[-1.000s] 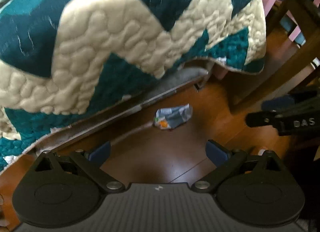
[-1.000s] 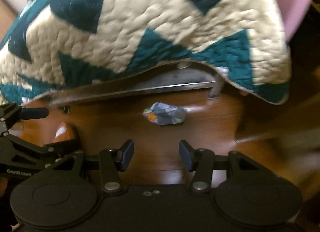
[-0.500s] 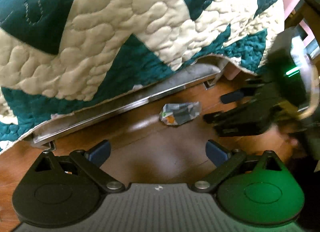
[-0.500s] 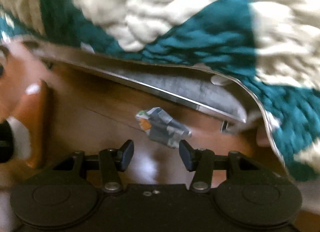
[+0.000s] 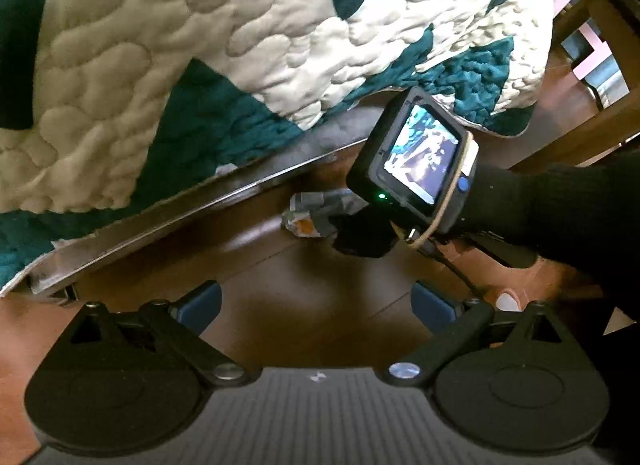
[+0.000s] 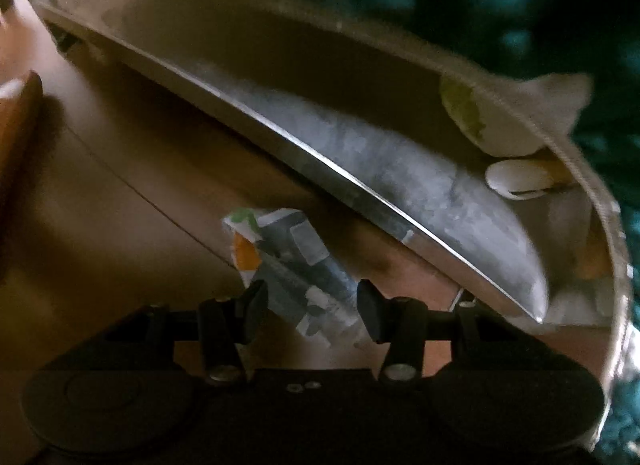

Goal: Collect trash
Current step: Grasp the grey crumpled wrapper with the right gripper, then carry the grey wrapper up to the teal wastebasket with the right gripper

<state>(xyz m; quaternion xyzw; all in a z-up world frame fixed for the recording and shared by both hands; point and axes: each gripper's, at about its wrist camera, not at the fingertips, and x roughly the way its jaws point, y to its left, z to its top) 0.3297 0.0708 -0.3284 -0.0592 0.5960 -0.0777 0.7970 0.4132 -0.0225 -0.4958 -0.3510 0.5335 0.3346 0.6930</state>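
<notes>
Down on the brown wooden floor (image 5: 304, 305) lies the crumpled grey wrapper with an orange and white end (image 6: 292, 261), just in front of the long silver metal bed rail (image 6: 360, 201) that serves as the landmark for everything else. In the right wrist view the wrapper sits between the two dark fingertips (image 6: 252, 305) of the right gripper (image 6: 308, 309), its lower end reaching into the gap. The jaws stand partly apart on either side of the wrapper, and whether the pads touch it cannot be told from this blurred frame; they are not pressed closed on it. The orange end points away from the gripper, towards the rail and slightly to its left.

From the left wrist view, the same wrapper (image 5: 316, 213) shows just below the rail, with the black body of the right gripper (image 5: 360, 233) laid against its right side. A small lit screen in a black housing (image 5: 420, 157) rides on top of that gripper, and a black-sleeved arm (image 5: 560, 205) runs off to the right behind it.

The left gripper (image 5: 316, 305) hangs well back from the rail, over bare floor, its blue-padded fingers (image 5: 200, 303) spread wide with nothing between them.

Above the rail hangs the teal and cream quilted blanket (image 5: 200, 45), its edge draping over the grey mattress base. Under the blanket's lifted corner, beyond the rail's right end, a pale rounded object (image 6: 520, 181) shows, too blurred to identify.
</notes>
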